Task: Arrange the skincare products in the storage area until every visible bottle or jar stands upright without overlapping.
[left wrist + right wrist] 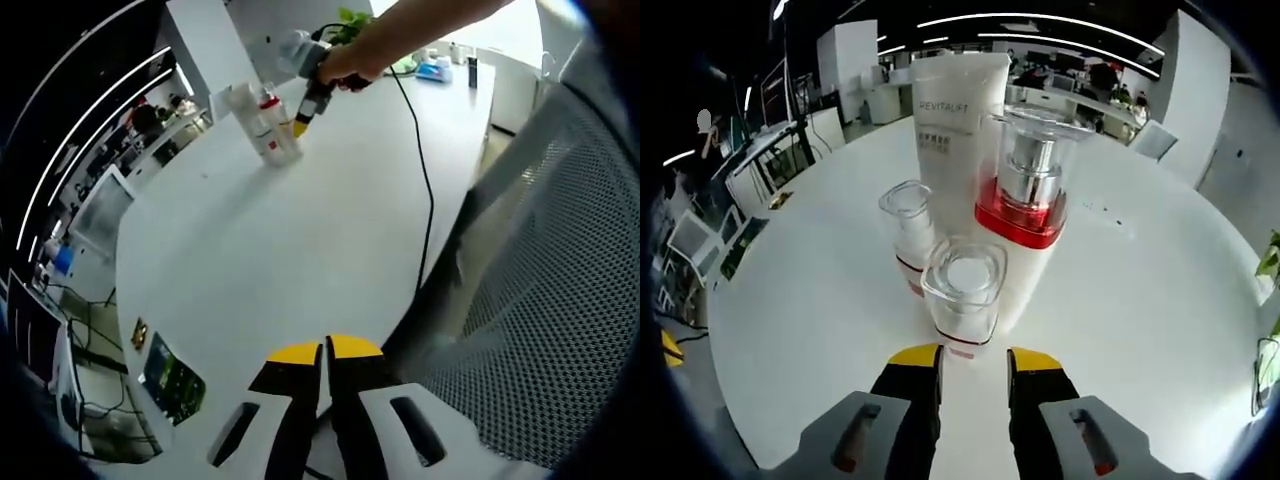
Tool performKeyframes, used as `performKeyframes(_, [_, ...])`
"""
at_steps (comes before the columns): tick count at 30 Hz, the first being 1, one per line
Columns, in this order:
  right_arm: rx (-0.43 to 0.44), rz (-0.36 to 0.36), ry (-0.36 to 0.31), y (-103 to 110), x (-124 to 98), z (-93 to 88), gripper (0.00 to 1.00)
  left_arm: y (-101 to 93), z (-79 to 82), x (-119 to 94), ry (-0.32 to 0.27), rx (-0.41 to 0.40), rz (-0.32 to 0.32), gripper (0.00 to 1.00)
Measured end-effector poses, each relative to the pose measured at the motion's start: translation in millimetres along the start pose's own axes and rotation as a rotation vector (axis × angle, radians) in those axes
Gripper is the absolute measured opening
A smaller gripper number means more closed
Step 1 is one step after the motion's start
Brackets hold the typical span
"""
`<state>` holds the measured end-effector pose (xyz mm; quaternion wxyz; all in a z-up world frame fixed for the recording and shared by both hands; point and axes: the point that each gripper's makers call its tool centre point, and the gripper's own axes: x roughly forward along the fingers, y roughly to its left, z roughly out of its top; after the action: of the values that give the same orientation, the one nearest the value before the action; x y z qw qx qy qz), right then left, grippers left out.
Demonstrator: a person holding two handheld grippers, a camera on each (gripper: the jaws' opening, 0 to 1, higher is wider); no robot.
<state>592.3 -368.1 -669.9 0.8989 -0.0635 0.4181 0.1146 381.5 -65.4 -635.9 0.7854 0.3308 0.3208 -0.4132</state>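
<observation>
Right gripper point(973, 362) open before clustered bottles point(985, 230); left gripper point(324, 352) closed, empty; tube's point(952, 130) base hidden.

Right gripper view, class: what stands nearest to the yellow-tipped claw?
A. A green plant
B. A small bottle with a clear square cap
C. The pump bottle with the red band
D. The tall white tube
B: the small bottle with a clear square cap stands just ahead of the right claw, in front of the tall white tube and the red-banded pump bottle.
</observation>
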Motion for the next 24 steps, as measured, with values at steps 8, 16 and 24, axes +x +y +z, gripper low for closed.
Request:
performKeyframes(8, [0.033,0.001,-0.031,-1.7,0.1,8.3,0.17,0.0,-0.5,0.2,0.003,0.000,0.000,0.01])
performKeyframes(16, [0.035,0.017,-0.027,1.6,2.7,7.8,0.16,1.2,-1.5,0.3,0.008,-0.001,0.004,0.01])
performKeyframes(24, [0.060,0.035,-0.025,7.5,2.5,5.1,0.17,1.5,-2.2,0.3,0.012,0.000,0.006,0.01])
